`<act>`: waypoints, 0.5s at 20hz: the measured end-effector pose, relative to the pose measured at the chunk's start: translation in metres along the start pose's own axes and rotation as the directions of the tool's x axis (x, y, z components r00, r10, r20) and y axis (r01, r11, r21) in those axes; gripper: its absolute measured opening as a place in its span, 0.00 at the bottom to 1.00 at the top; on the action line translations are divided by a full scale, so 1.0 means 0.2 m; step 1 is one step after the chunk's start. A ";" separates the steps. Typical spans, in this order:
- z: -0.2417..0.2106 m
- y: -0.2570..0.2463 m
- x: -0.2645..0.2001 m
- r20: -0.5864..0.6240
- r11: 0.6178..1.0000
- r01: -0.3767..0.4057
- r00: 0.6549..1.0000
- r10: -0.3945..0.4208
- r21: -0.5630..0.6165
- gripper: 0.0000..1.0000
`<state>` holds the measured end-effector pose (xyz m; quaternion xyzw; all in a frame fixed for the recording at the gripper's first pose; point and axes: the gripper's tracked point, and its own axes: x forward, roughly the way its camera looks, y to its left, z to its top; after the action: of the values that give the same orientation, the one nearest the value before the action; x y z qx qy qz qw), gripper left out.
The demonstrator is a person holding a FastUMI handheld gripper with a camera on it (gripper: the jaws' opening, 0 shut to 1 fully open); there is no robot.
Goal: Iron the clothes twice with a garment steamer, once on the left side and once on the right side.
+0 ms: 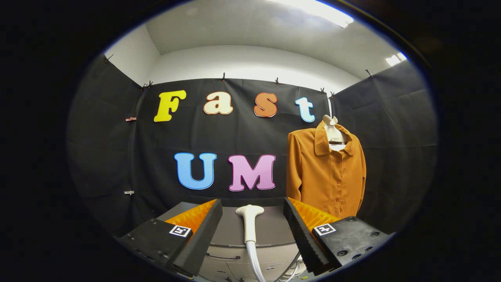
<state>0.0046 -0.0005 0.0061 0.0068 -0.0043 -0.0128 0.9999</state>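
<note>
White steamer head [249,219] stands between the spread tongs [252,219], untouched; orange shirt [325,172] hangs beyond.

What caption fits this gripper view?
Open gripper frames white steamer head ahead; orange button-up shirt hangs beyond.

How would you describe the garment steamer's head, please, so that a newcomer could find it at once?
Start at the black cloth wall, where an orange shirt hangs on a hanger. On the grey cabinet top below stands the steamer head, between the open tongs and touching neither finger. It is the only pale, T-shaped piece, with a hose trailing downward.
</note>
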 end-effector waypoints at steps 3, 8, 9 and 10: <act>0.00 0.02 0.00 -0.002 1.000 0.000 1.000 0.000 -0.004 0.98; -0.01 0.05 -0.01 -0.004 1.000 0.012 1.000 -0.012 -0.006 0.97; -0.01 0.05 -0.01 -0.006 1.000 0.017 1.000 -0.017 -0.006 0.97; -0.01 0.06 -0.01 -0.006 1.000 0.023 1.000 -0.023 -0.007 0.97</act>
<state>0.0028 0.0117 0.0038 0.0034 -0.0012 -0.0245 0.9997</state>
